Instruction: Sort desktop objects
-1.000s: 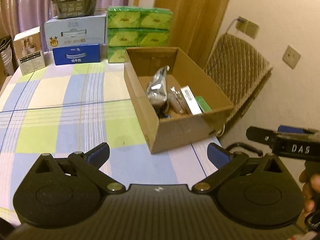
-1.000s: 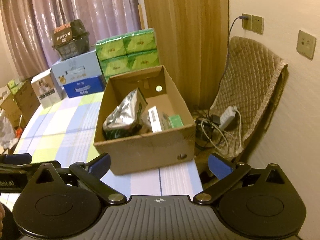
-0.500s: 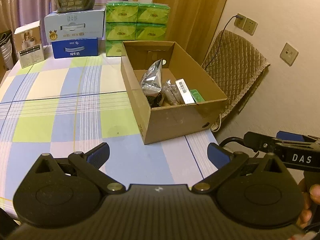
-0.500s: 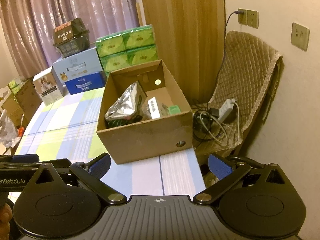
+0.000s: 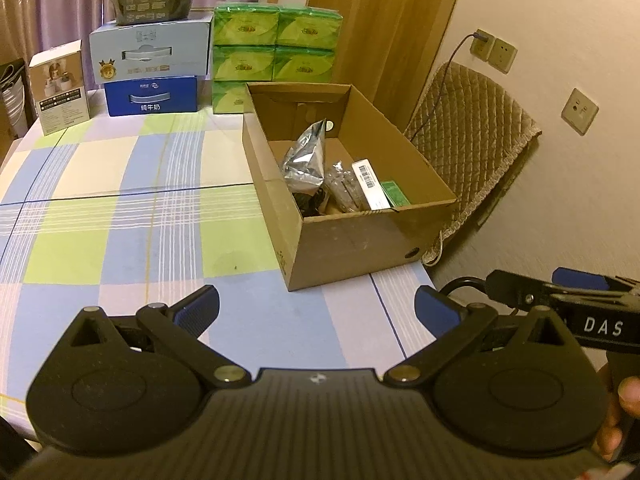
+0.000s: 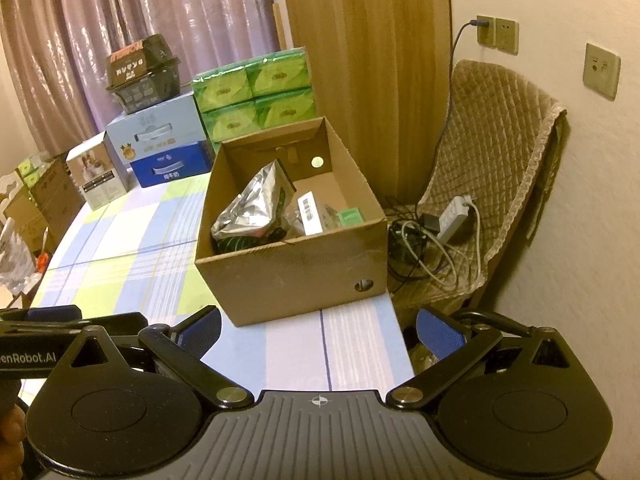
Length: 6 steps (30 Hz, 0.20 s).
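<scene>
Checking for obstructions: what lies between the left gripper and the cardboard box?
Only bare checked tablecloth lies between the open left gripper and the cardboard box, shown in the left wrist view.

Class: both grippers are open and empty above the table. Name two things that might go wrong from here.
1. The cardboard box sits at the table's edge beside the chair; a nudge might tip it off.
2. The silver foil bag stands above the rim, so the right gripper reaching in might snag it.
</scene>
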Tool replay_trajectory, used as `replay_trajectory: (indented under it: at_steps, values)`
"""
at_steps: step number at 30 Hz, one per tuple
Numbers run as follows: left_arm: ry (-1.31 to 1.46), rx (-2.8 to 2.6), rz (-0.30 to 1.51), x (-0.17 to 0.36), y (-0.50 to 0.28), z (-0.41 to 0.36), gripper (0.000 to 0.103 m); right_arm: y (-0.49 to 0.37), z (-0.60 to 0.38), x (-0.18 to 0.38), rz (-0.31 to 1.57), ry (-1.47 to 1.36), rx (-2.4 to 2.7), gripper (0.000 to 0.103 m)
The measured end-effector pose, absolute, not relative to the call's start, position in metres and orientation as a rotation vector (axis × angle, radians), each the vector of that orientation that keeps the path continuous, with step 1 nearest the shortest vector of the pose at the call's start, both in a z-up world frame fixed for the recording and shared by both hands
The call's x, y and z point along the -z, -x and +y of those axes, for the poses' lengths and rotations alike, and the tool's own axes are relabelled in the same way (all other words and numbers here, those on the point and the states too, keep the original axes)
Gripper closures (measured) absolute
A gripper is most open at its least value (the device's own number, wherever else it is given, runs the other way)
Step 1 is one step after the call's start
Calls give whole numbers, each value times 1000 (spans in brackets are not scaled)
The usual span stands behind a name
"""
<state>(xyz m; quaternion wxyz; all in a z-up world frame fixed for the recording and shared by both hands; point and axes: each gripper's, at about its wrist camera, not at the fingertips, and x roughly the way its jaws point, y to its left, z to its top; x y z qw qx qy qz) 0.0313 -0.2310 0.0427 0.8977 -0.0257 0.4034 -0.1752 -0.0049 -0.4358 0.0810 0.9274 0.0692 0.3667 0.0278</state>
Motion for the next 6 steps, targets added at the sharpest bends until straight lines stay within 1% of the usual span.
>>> replay_trajectory:
  at_steps: [6]
  values:
    - [47,378,816,-45,-29,-231,1,5,-434,-79,751,-141,-48,2]
